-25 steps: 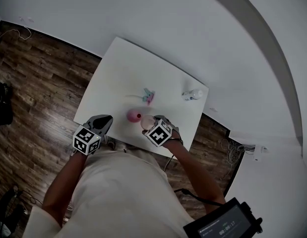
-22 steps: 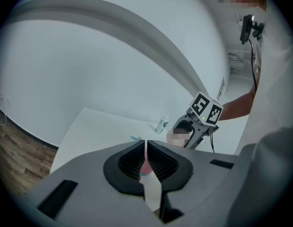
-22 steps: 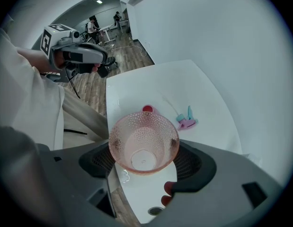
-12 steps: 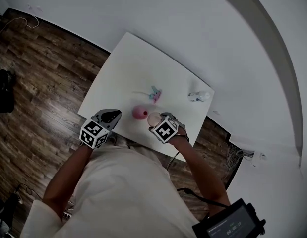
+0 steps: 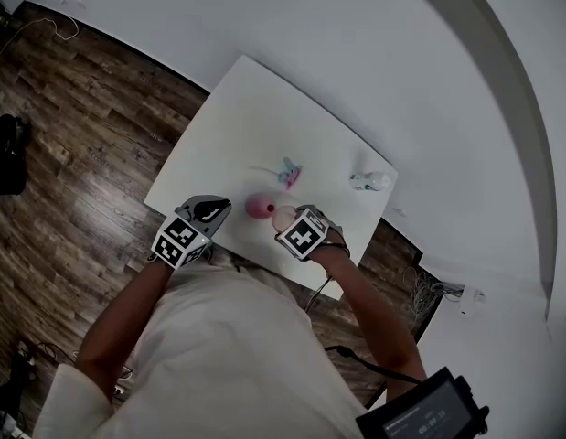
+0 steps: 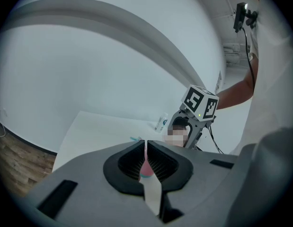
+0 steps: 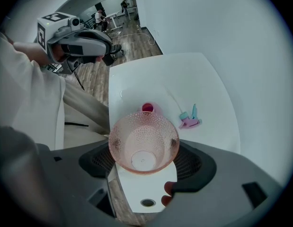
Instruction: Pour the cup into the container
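A pink dimpled see-through cup (image 7: 143,143) sits between the jaws of my right gripper (image 7: 144,150), which is shut on it. I look straight into the cup and it appears empty. Just beyond its rim stands the small pink container (image 7: 147,109) with a dark pink opening. In the head view the cup (image 5: 283,218) and right gripper (image 5: 290,224) are right beside the container (image 5: 258,208), near the table's front edge. My left gripper (image 5: 210,211) hovers to the container's left, shut with nothing in it. In the left gripper view the container (image 6: 146,169) shows through the slit of the left gripper (image 6: 146,148).
The white table (image 5: 241,117) stands on a wood floor. A pink and teal item (image 5: 289,172) lies behind the container. A small clear bottle (image 5: 371,181) lies at the table's far right corner. A white wall runs behind the table.
The view has shifted a little. My left gripper has come slightly closer to the table edge. The right gripper has kept the cup beside the container.
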The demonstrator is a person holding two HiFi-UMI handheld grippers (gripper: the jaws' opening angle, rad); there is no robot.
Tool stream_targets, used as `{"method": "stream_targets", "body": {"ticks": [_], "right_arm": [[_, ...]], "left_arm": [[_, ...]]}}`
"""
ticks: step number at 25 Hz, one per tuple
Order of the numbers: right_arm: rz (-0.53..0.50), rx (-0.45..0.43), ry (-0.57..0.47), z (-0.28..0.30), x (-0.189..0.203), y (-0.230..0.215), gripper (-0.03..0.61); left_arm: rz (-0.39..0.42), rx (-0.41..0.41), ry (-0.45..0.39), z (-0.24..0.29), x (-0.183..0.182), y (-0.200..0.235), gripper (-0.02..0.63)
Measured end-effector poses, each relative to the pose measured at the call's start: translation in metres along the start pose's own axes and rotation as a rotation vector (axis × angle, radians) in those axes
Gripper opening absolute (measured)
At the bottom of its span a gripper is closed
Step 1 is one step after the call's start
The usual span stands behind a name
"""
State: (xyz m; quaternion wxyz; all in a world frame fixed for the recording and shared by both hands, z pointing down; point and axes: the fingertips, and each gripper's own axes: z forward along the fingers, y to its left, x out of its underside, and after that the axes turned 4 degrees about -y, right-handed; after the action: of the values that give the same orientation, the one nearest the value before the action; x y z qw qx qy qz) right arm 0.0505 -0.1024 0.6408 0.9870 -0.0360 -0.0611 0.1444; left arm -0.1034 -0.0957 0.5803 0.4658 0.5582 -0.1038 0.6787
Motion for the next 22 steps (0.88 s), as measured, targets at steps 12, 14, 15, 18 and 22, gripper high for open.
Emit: {"method": "stream_targets", "body": {"ticks": [12,14,15,18,22], "right_arm": [[-0.021,-0.049,0.059,0.003,0.001,0.005,0.373],[-0.027,-0.054,0.065,0.002,-0.001,0.005,0.373],[-0.030,-0.056,0.068,0.002,-0.001,0.006,0.373],[-0.039,-0.061,0.087,0.002,0.000,0.007,0.373],[-0.051,-0.062,0.117,0.002,0.000,0.007,0.373]], "left_arm": [[0.050,0.004,0.023,0.005,0.005,0.003,0.012],[0.058,0.003,0.032,0.005,0.008,0.003,0.012],[0.059,0.003,0.035,0.004,0.009,0.003,0.012],[0.063,0.001,0.039,0.004,0.012,0.001,0.012],[0.056,0.000,0.035,0.003,0.018,0.003,0.012]]}}
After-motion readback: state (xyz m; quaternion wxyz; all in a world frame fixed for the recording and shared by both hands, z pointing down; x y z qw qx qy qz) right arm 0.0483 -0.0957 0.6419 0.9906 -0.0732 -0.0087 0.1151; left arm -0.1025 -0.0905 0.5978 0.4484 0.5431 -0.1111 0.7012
